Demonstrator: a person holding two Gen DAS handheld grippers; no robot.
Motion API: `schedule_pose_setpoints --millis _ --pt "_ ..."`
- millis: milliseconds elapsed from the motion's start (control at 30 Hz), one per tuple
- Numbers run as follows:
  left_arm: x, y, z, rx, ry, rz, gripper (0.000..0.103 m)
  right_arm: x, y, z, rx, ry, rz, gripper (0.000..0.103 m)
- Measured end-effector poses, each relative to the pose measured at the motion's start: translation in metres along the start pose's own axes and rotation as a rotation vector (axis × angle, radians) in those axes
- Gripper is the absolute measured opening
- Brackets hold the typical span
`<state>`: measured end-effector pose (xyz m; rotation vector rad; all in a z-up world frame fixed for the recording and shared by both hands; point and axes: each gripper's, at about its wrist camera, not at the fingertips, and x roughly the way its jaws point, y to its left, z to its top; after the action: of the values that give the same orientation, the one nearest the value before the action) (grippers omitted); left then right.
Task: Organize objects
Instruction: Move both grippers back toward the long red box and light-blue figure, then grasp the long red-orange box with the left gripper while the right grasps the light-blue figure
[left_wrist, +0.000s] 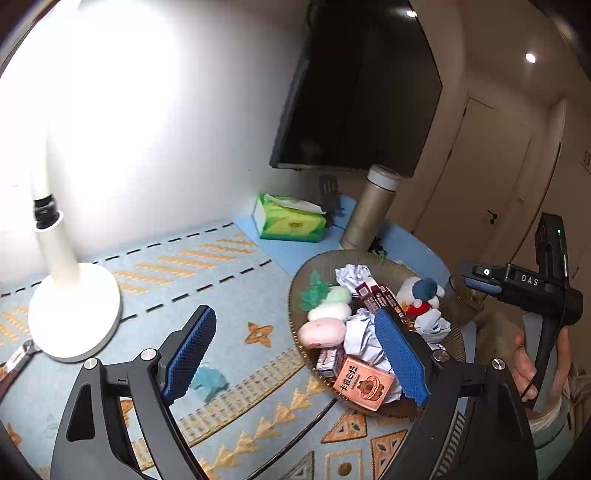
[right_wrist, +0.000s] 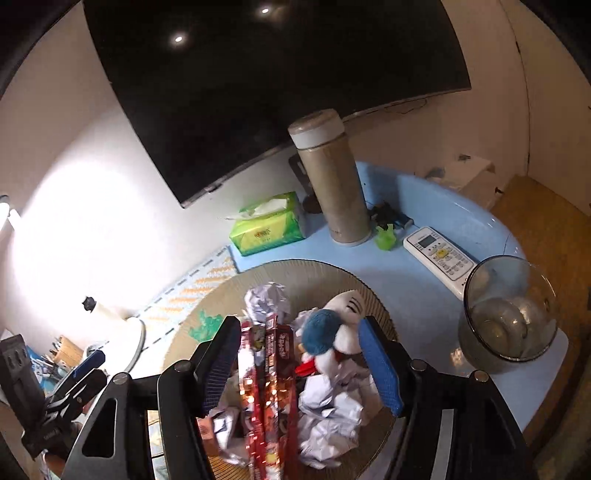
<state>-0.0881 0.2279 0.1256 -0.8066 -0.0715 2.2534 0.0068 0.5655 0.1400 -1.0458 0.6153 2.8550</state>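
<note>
A round woven plate (left_wrist: 295, 295) (right_wrist: 295, 264) on the patterned mat holds a pile. In it lie crumpled paper balls (left_wrist: 356, 275) (right_wrist: 266, 299), pink, white and green oval lumps (left_wrist: 321, 332), red snack packets (left_wrist: 373, 295) (right_wrist: 273, 354), a white-and-blue plush toy (left_wrist: 421, 291) (right_wrist: 332, 332) and an orange carton (left_wrist: 364, 384). My left gripper (left_wrist: 295, 358) is open, one finger over the mat and the other over the plate's near side. My right gripper (right_wrist: 301, 365) is open above the pile. The red packets and the plush toy lie between its fingers, and the pads do not press on them.
A white lamp base (left_wrist: 74, 314) stands left on the mat. Behind the plate are a green tissue pack (left_wrist: 291, 221) (right_wrist: 267, 225) and a tall beige flask (left_wrist: 369, 206) (right_wrist: 332, 184). A remote (right_wrist: 439, 254) and a glass bowl (right_wrist: 506, 328) sit right, near the table edge. A hand holds the right gripper.
</note>
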Motion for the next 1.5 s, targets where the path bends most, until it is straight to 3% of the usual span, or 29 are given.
schedule_pose_setpoints --millis 200,267,500,533,633,667,733,833,967,1200,1333,1500 --pt "-0.07 0.037 -0.004 -0.056 -0.087 0.07 0.087 -0.03 0.042 -0.015 -0.074 -0.033 0.038 0.072" --pt "-0.092 0.051 -0.006 -0.076 -0.112 0.095 0.087 -0.033 0.061 -0.022 -0.117 -0.021 0.026 0.072" --pt "-0.17 0.11 -0.02 -0.167 -0.178 0.224 0.091 -0.04 0.122 -0.047 -0.205 0.02 0.112 0.075" --pt "-0.179 0.12 -0.021 -0.186 -0.187 0.256 0.096 -0.04 0.13 -0.052 -0.222 0.023 0.116 0.077" --pt "-0.208 0.144 -0.031 -0.206 -0.226 0.489 0.098 -0.038 0.155 -0.066 -0.257 0.037 0.142 0.081" --pt "-0.216 0.154 -0.035 -0.212 -0.239 0.529 0.098 -0.036 0.163 -0.072 -0.273 0.048 0.15 0.081" --pt "-0.228 0.179 -0.045 -0.254 -0.225 0.541 0.098 -0.027 0.181 -0.084 -0.312 0.08 0.157 0.081" --pt "-0.226 0.211 -0.061 -0.293 -0.15 0.502 0.098 -0.007 0.205 -0.104 -0.355 0.143 0.167 0.081" --pt "-0.199 0.24 -0.081 -0.267 -0.051 0.542 0.098 0.025 0.233 -0.133 -0.407 0.207 0.169 0.081" --pt "-0.139 0.268 -0.102 -0.177 0.128 0.524 0.098 0.086 0.259 -0.173 -0.508 0.281 0.069 0.081" --pt "-0.112 0.286 -0.104 -0.145 0.212 0.52 0.098 0.12 0.257 -0.175 -0.507 0.316 0.018 0.081" --pt "-0.098 0.3 -0.105 -0.17 0.249 0.481 0.097 0.148 0.246 -0.168 -0.462 0.312 -0.025 0.081"
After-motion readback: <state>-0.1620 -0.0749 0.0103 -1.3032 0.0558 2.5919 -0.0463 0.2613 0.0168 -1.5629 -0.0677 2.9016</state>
